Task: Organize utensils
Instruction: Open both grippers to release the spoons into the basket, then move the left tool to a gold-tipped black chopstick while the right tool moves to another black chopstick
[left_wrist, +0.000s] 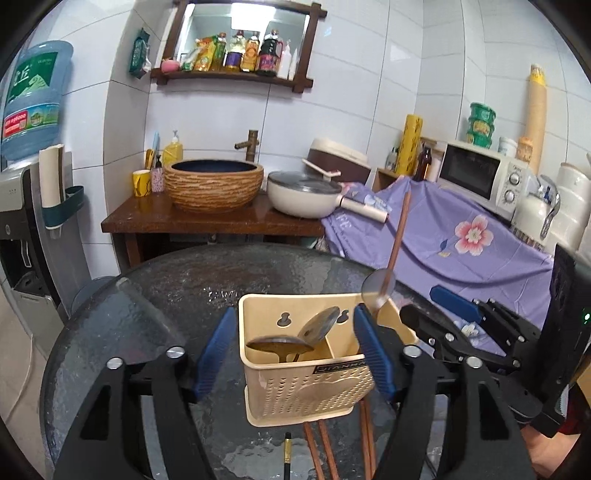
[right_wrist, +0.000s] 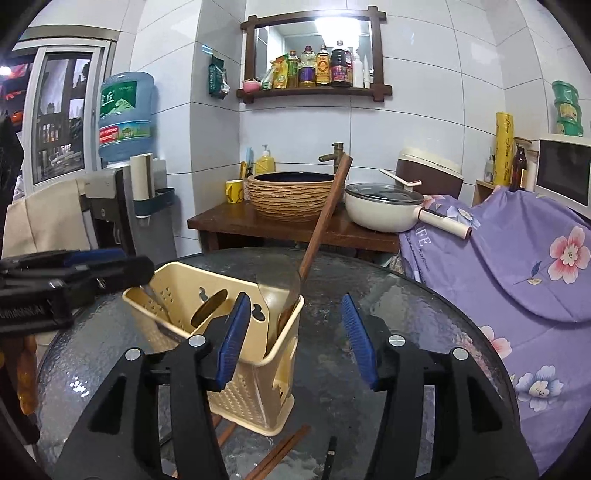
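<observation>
Nearest on the round dark glass surface (left_wrist: 110, 314) lie brown wooden chopsticks (left_wrist: 321, 448) and one black chopstick (left_wrist: 287, 456). Just beyond stands the beige perforated plastic utensil holder (left_wrist: 306, 384) with metal spoons (left_wrist: 280, 345) in its left compartment. The left gripper (left_wrist: 295, 350) straddles it, jaws released and clear of its sides. The right gripper (right_wrist: 295, 339) is released too, empty, beside a wooden-handled ladle (right_wrist: 321, 221) leaning from the holder.

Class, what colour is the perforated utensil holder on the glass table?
Beige utensil holder; clearest in the left wrist view.
</observation>
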